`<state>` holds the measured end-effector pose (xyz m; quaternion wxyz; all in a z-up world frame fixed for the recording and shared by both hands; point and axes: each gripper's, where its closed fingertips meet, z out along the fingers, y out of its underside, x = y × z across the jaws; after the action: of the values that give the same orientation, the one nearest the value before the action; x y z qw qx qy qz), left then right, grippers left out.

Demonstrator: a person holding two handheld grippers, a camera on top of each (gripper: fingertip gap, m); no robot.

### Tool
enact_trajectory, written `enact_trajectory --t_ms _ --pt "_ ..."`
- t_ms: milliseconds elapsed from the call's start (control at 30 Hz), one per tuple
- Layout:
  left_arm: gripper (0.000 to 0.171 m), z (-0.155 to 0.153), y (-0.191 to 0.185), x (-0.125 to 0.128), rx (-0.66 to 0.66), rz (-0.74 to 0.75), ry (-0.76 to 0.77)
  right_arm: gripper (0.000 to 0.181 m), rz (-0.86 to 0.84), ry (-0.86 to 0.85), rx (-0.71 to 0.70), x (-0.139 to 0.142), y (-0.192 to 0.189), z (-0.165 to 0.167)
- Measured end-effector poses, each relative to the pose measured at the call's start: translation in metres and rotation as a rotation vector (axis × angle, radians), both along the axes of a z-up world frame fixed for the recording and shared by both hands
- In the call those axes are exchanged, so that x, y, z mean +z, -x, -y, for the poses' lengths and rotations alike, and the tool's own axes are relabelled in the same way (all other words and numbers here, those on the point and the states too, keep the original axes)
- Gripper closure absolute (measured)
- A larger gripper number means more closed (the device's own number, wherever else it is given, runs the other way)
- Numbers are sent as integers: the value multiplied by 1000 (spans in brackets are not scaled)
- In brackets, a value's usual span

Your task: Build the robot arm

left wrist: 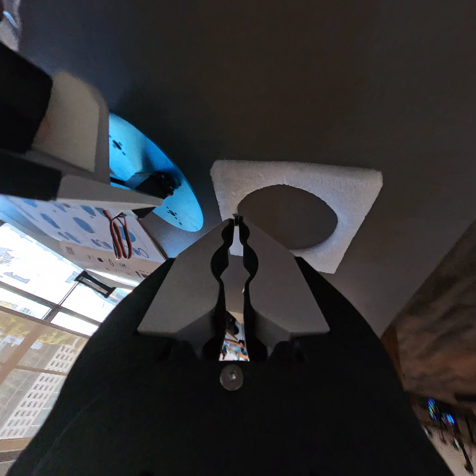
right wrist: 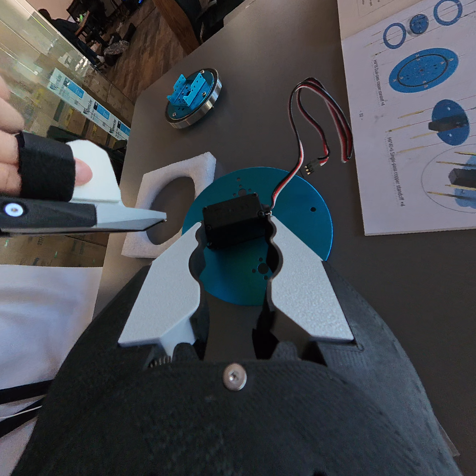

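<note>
Nearest us, our right gripper point(right wrist: 235, 224) has its fingers closed on the black servo point(right wrist: 233, 220), which sits on the blue disc point(right wrist: 304, 213) on the bench point(right wrist: 386, 296). Our left gripper point(left wrist: 236, 222) pinches a small screw point(left wrist: 237, 219) at its nearly shut fingertips, above the white foam square point(left wrist: 296, 172). Farther off lie the servo's cable point(right wrist: 322, 113), a blue bearing assembly point(right wrist: 193, 98) and a printed sheet point(right wrist: 412, 128).

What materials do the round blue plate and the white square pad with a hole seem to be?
Round blue plate: probably anodised metal; smooth satin sheen, thin, cleanly drilled holes. White square pad with a hole: likely packing foam; fuzzy matt surface, soft rounded edges.
</note>
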<state>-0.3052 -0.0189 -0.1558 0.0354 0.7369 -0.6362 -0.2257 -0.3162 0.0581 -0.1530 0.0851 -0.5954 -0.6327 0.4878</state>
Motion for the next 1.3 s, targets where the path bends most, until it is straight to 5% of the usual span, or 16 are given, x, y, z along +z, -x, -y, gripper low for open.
enact_trajectory --t_ms 200,467,1300 --pt "169 6 -1 -6 99 -100 169 136 4 -25 -3 -2 0 1" --pt "169 -3 -18 -9 15 -184 200 136 3 -31 -5 -3 1 1" --pt "155 -4 -8 -18 84 -259 267 136 4 -58 -4 -6 1 2"
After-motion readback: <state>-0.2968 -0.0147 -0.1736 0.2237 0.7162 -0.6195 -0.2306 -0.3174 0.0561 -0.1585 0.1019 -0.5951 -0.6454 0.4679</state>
